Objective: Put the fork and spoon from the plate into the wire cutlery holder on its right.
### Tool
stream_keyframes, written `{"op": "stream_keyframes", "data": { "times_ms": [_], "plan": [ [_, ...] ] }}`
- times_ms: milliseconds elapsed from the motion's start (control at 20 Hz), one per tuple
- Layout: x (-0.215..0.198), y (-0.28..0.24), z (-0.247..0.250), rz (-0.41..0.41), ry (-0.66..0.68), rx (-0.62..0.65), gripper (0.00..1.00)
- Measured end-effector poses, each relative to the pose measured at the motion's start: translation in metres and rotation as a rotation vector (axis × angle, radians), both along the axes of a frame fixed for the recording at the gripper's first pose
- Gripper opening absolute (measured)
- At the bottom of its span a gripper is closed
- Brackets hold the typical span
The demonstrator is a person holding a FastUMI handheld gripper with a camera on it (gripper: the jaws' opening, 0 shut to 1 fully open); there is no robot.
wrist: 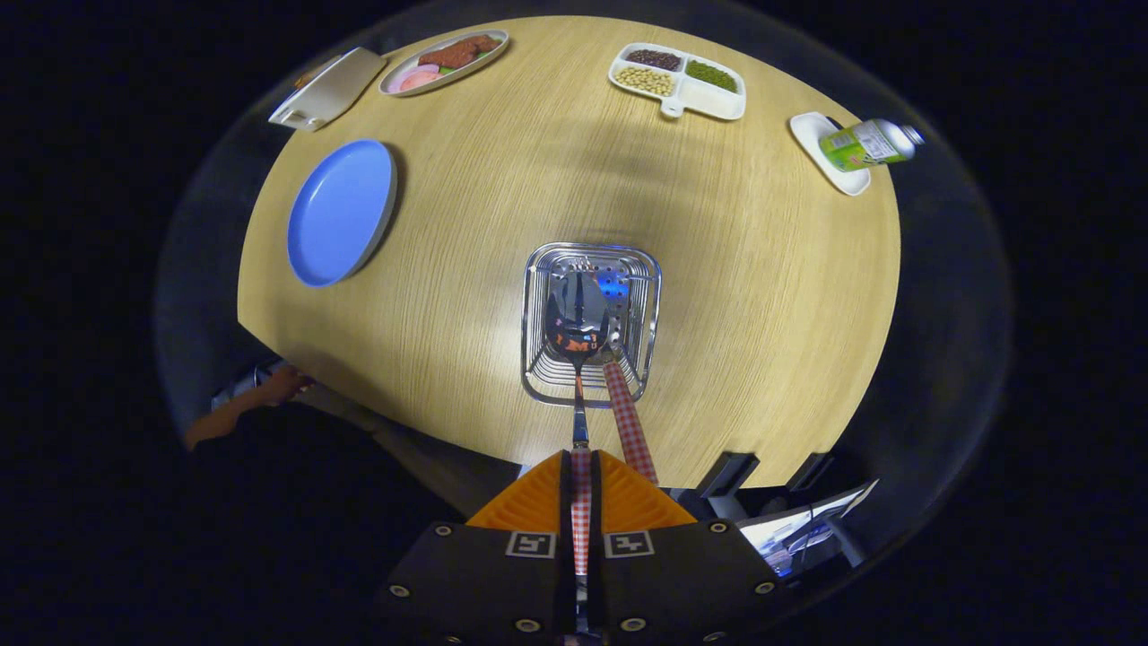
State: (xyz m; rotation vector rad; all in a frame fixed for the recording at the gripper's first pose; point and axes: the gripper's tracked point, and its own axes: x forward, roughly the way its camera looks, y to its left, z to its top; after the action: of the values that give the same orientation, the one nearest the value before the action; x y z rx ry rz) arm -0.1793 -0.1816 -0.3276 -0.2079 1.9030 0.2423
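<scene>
My gripper (581, 475) is shut on the spoon's red-checked handle, both fingers pressing on it from either side. The spoon (575, 327) hangs bowl-down just ahead of the fingers, its shiny bowl inside the mouth of the wire cutlery holder (650, 314). A second red-checked handle, the fork (625, 417), leans out of the holder to the right of the spoon, its head down inside the basket. The blue plate (341, 213) lies bare on the wooden table, to the left of the holder and farther away.
Beyond the holder stand a white divided dish of beans (679, 81), an oval dish of food (443, 61) and a white box (327, 88). A green can (868, 144) lies on a small white dish at the far right. A hand (269, 390) shows past the table's near-left edge.
</scene>
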Motion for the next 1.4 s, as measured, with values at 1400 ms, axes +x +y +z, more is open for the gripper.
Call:
{"op": "stream_keyframes", "data": {
  "times_ms": [1400],
  "plan": [
    [0.055,0.011,0.013,-0.022,0.006,0.081,0.13]
  ]
}}
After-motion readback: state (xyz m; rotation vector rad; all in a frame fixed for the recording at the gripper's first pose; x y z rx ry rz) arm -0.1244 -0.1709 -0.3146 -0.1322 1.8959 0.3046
